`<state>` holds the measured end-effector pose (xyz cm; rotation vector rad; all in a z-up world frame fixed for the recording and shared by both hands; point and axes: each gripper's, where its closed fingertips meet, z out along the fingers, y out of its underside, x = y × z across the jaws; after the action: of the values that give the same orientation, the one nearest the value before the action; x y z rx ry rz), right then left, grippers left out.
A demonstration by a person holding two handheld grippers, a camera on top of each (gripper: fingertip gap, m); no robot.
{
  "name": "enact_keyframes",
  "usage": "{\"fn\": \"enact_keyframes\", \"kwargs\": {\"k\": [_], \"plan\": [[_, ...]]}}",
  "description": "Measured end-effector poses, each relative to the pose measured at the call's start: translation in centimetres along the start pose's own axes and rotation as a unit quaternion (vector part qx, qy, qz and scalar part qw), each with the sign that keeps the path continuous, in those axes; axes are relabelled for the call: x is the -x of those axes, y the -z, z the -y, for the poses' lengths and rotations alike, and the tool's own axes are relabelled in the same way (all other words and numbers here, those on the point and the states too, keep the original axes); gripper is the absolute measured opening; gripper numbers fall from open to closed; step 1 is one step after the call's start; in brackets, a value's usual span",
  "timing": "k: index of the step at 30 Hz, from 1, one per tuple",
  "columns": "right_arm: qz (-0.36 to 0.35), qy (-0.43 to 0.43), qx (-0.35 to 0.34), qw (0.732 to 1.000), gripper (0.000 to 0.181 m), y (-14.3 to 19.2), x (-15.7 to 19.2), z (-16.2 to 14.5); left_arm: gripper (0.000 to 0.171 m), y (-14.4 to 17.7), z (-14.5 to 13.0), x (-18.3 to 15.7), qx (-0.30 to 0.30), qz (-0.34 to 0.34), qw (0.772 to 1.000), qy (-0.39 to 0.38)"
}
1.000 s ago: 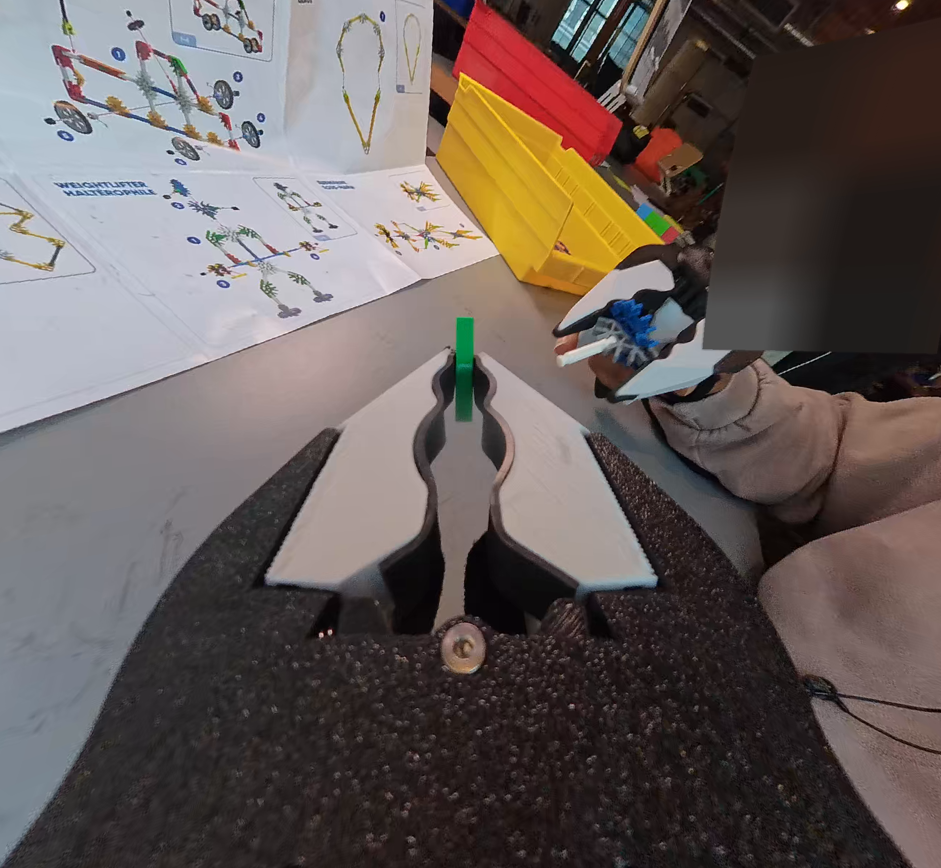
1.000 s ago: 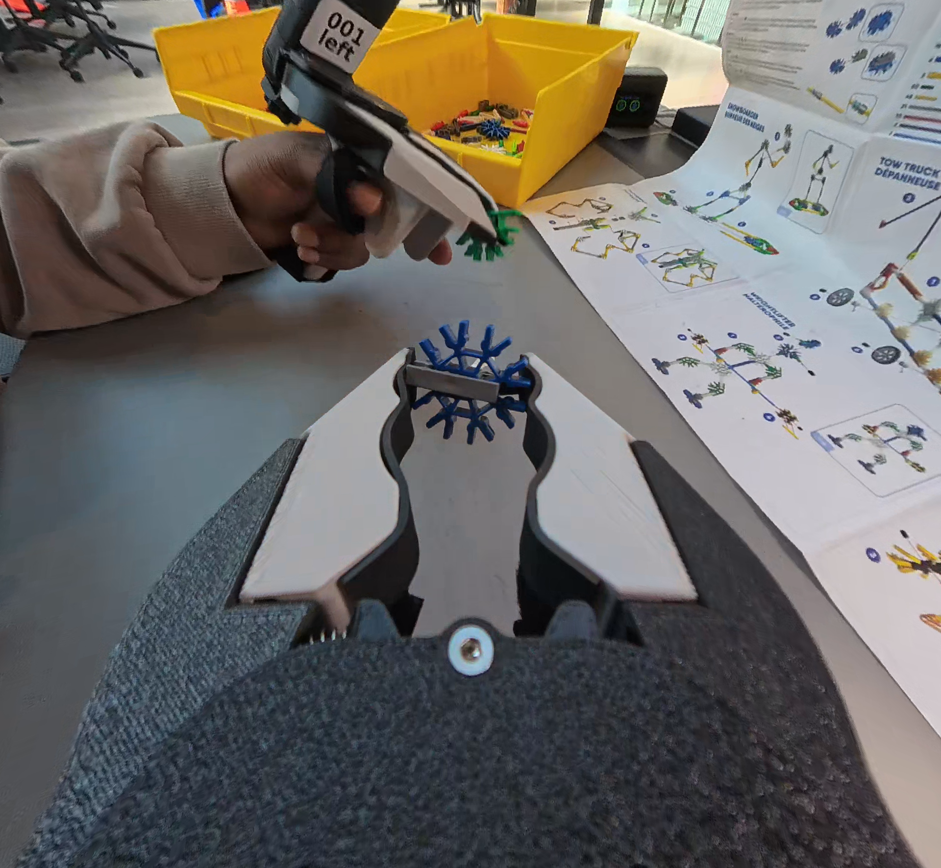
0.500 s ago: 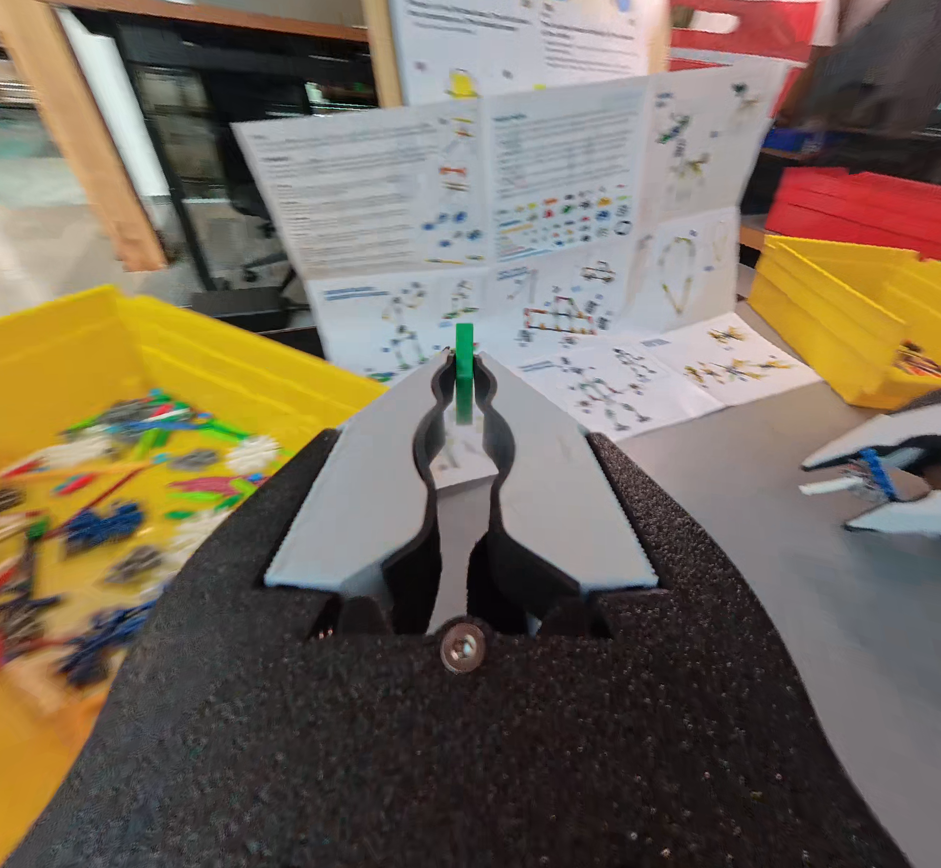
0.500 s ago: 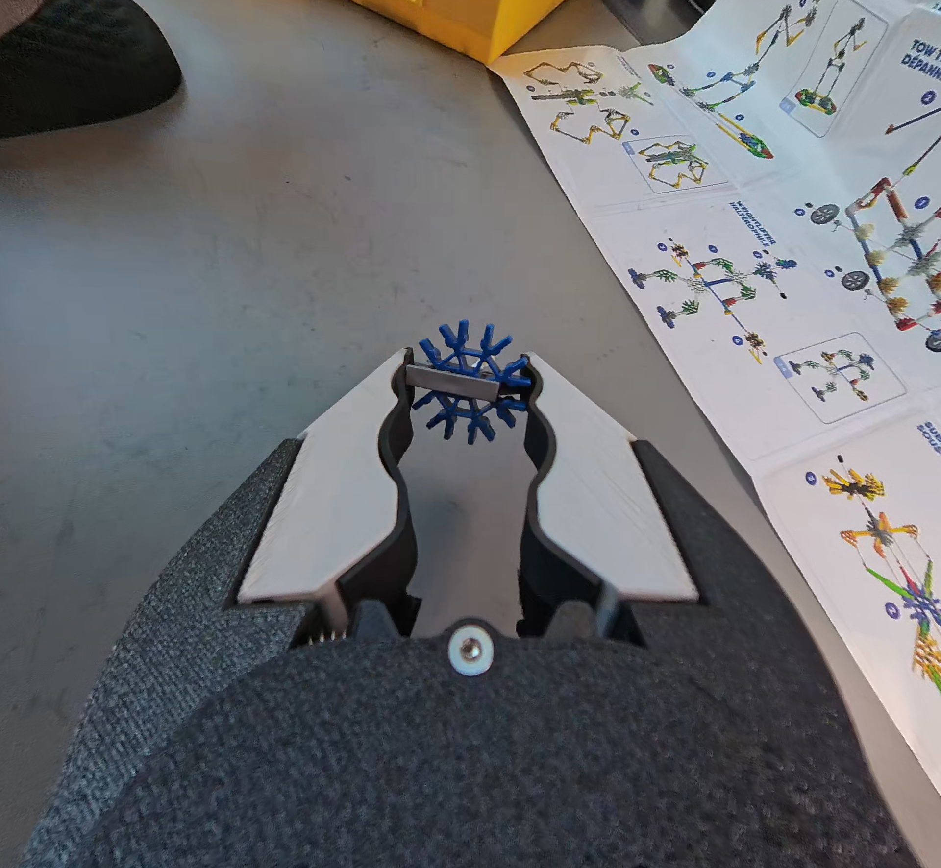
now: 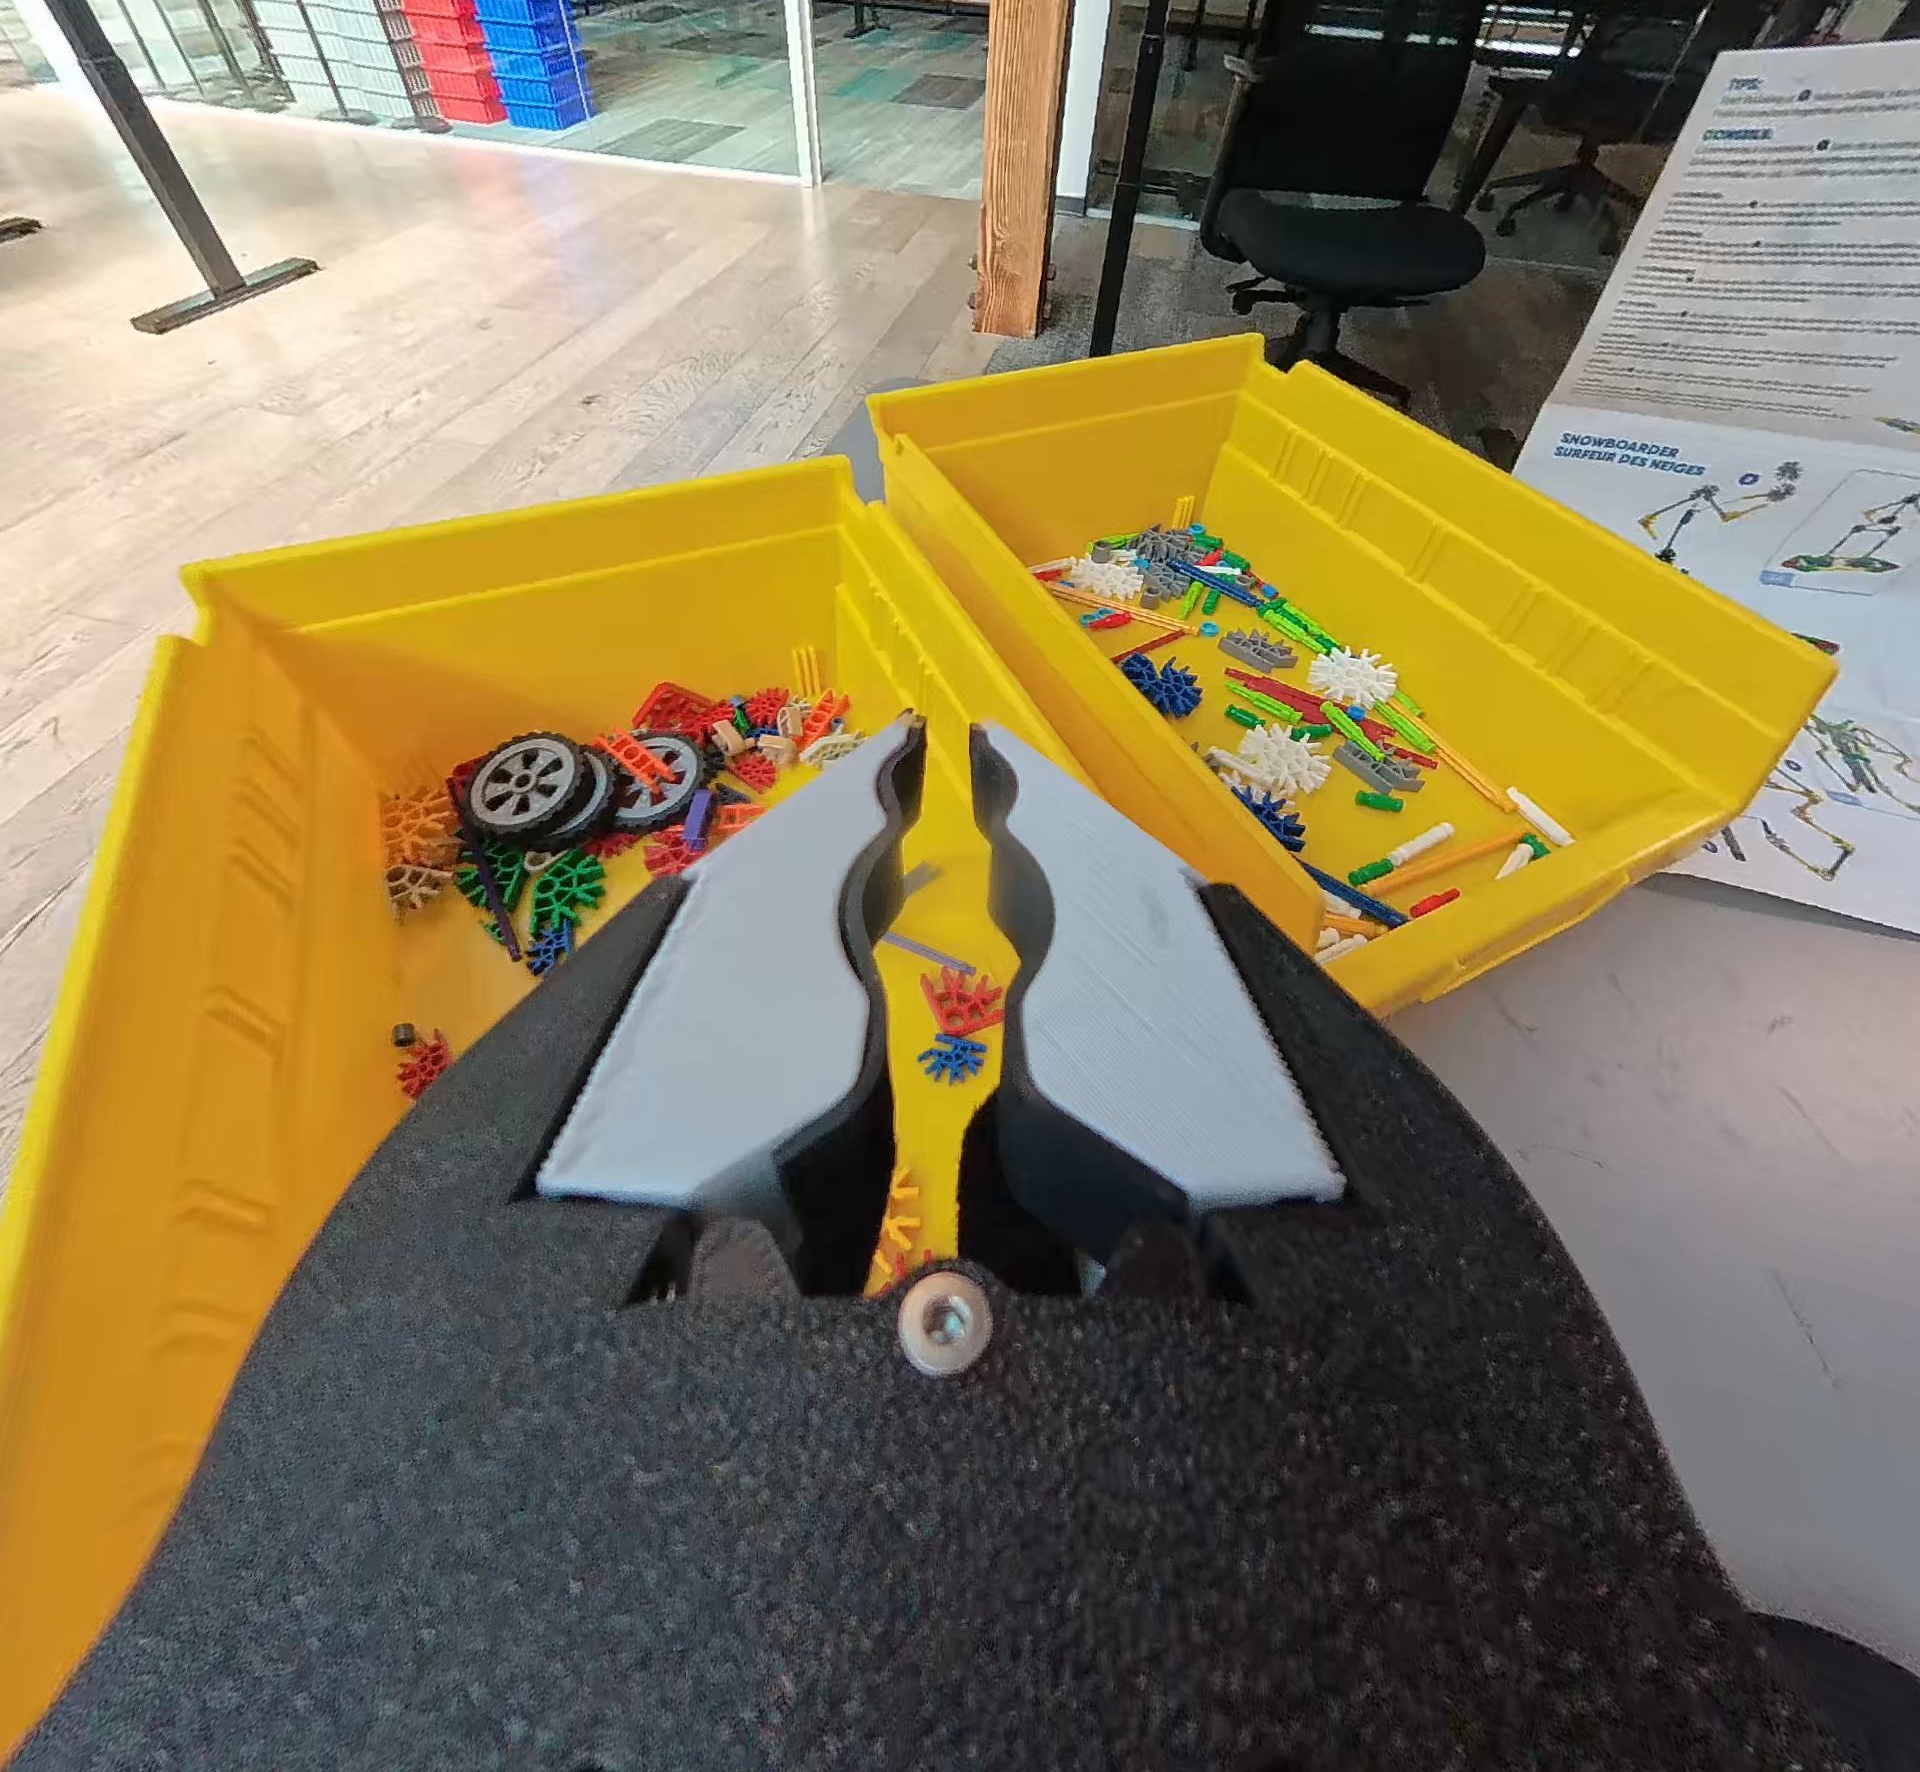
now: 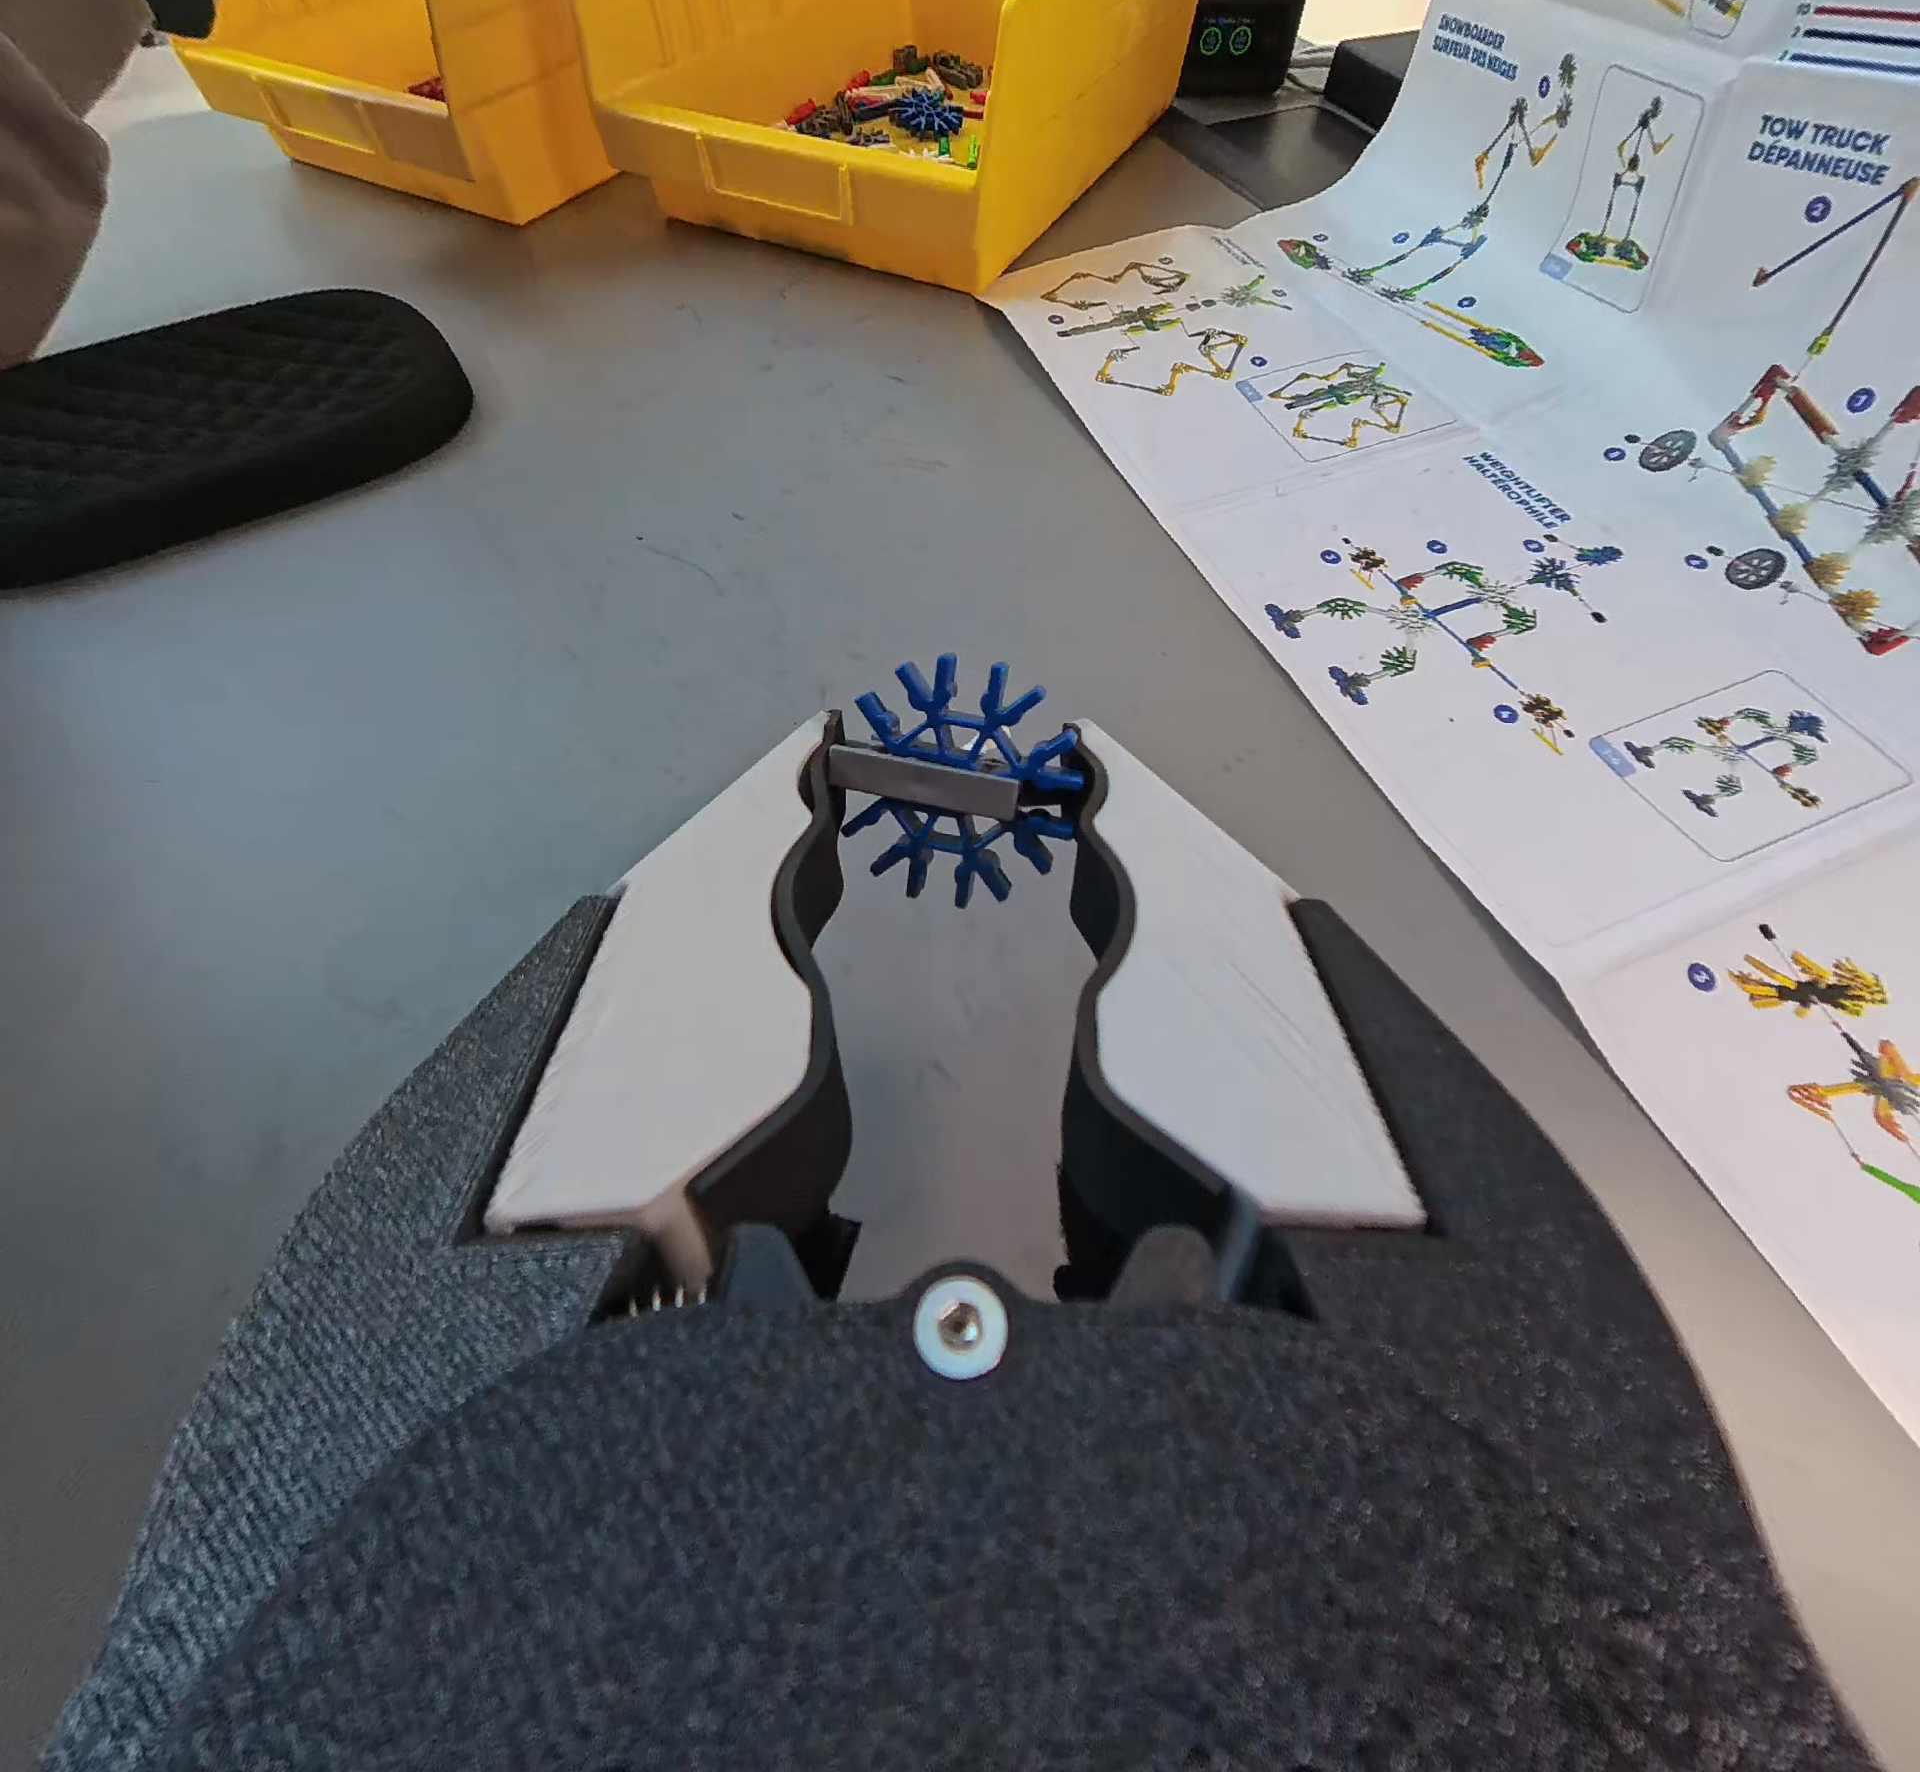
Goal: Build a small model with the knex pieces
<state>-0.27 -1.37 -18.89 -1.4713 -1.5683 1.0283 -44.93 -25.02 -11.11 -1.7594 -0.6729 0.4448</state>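
We are holding our left gripper [image 5: 945, 733] above the nearer yellow bin [image 5: 260, 787], its jaws slightly parted and gripping nothing, with grey wheels [image 5: 566, 787] and mixed connectors lying below. A second yellow bin [image 5: 1558, 600] of rods and connectors is sitting just beside the first. Our right gripper [image 6: 956, 746] is clamping a blue snowflake connector [image 6: 951, 766] with a grey rod [image 6: 923, 779] across it, over the grey table [image 6: 416, 683]. An instruction sheet [image 6: 1455, 475] is lying to its right, and a black pad [image 6: 187, 423] to its left.
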Motion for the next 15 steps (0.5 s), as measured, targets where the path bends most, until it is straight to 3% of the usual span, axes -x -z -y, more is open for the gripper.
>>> {"fn": "enact_keyframes", "kwargs": {"k": [10,15], "plan": [[0.0,-0.001,-0.003,1.0,0.04,0.2,-0.3,-0.1,0.013,-3.3,0.7,-3.2,0.024,-0.029,0.999,-0.037],[0.003,-0.006,0.0,1.0,0.04,0.1,-0.4,-0.4,0.015,-7.1,1.1,-2.5,0.1,-0.032,0.987,-0.123]]}}
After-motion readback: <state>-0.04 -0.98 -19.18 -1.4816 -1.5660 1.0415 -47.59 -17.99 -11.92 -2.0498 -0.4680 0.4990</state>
